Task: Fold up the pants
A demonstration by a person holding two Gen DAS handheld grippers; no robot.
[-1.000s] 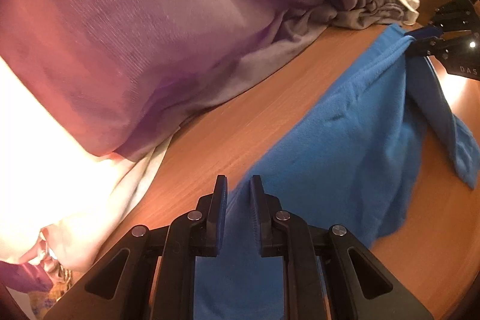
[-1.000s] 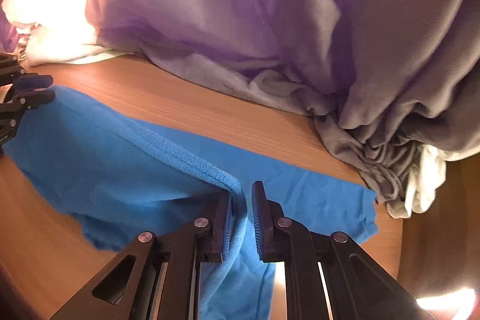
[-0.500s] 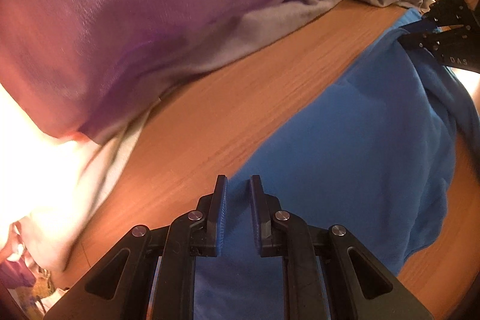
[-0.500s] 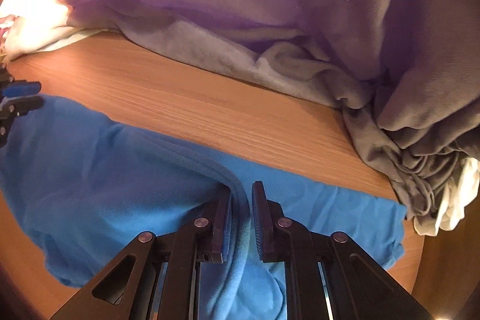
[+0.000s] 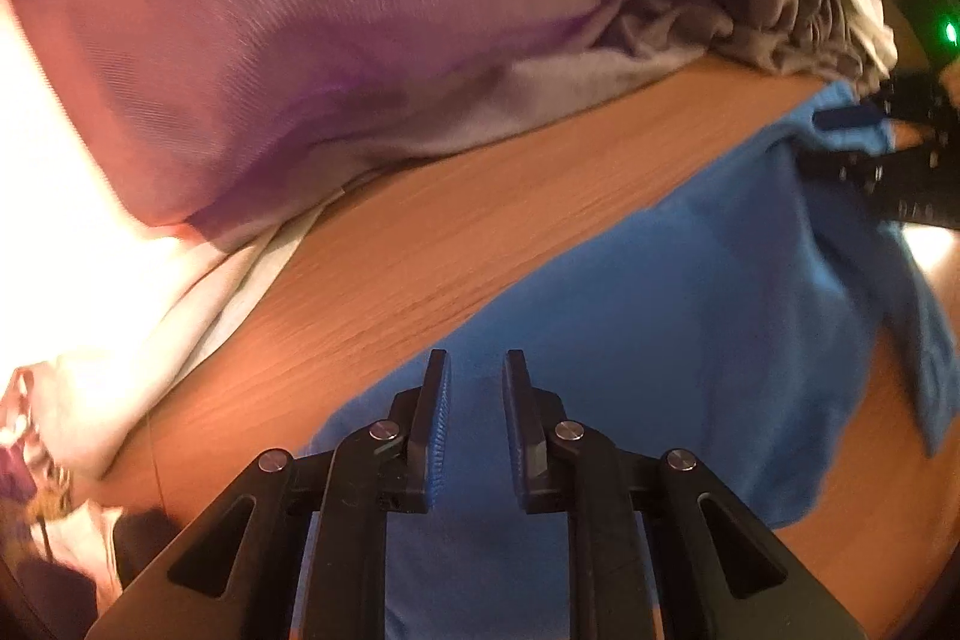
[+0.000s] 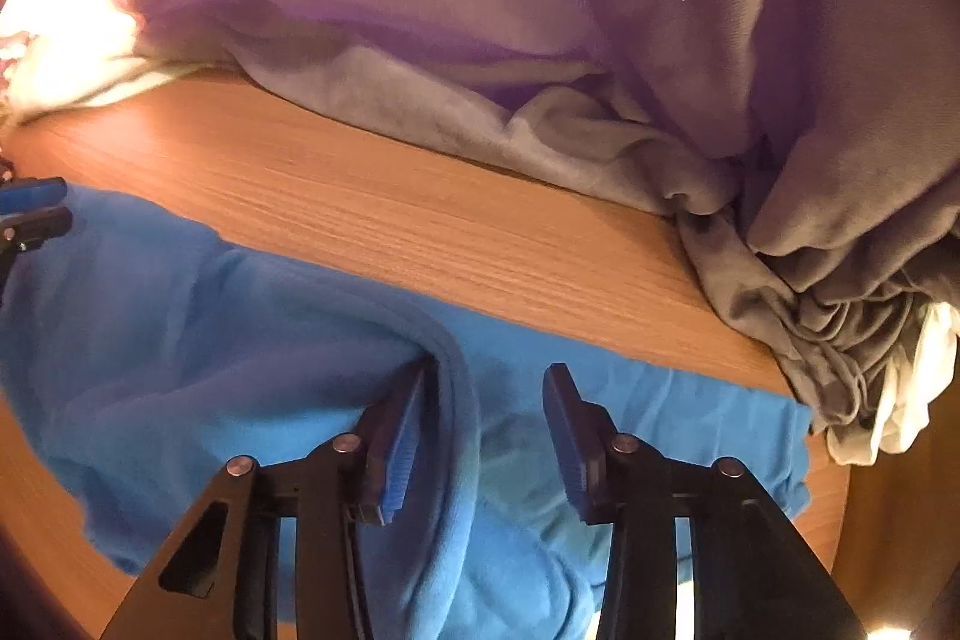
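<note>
Left gripper low and level, fingers a narrow gap apart — right gripper alongside, its fingers spread wide, gripping nothing.

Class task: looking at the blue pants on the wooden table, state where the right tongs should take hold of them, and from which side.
Grip the raised rolled hem ridge of the blue pants, between the open right tongs. Come from the near edge: the ridge stands above the table, so both fingers fit around it.
</note>
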